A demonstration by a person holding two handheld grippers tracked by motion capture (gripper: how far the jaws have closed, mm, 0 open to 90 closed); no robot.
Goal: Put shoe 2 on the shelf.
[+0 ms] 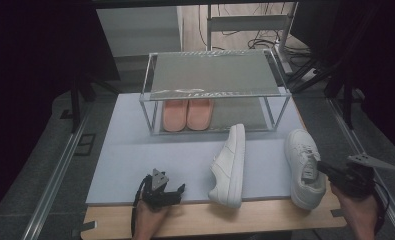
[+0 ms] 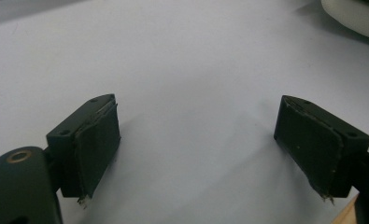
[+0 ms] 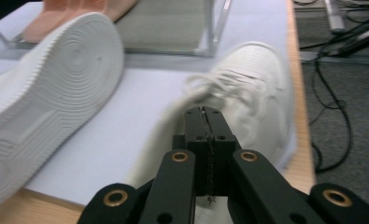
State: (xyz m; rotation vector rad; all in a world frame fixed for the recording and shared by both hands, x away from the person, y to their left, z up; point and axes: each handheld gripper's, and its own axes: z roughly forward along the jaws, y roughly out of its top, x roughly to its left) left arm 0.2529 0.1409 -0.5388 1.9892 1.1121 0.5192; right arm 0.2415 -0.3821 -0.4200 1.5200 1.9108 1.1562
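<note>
The pink slippers [image 1: 187, 114] already sit side by side on the lower shelf of the shoe rack [image 1: 212, 93], so that pair looks done. Both white sneakers are still out on the counter [image 1: 135, 155], which I judge leaves most of the work ahead. The left sneaker [image 1: 229, 167] lies tipped on its side near the middle of the grey mat, sole facing my right tongs [image 3: 204, 113], well short of the rack. The right sneaker [image 1: 305, 167] stands upright at the mat's right edge, toe toward the rack.

My right hand comes in from the bottom right corner, tongs pointing forward and a little left at the heel opening of the right sneaker. The jaws are pressed tight together. They seem to pinch the heel collar or tongue, but the shoe is blurred in the right gripper view, so I can't be sure the fabric is actually caught.

My left hand rests low at the near edge of the mat, and the left tongs [image 2: 196, 149] are spread wide over bare mat with nothing between them.
</note>
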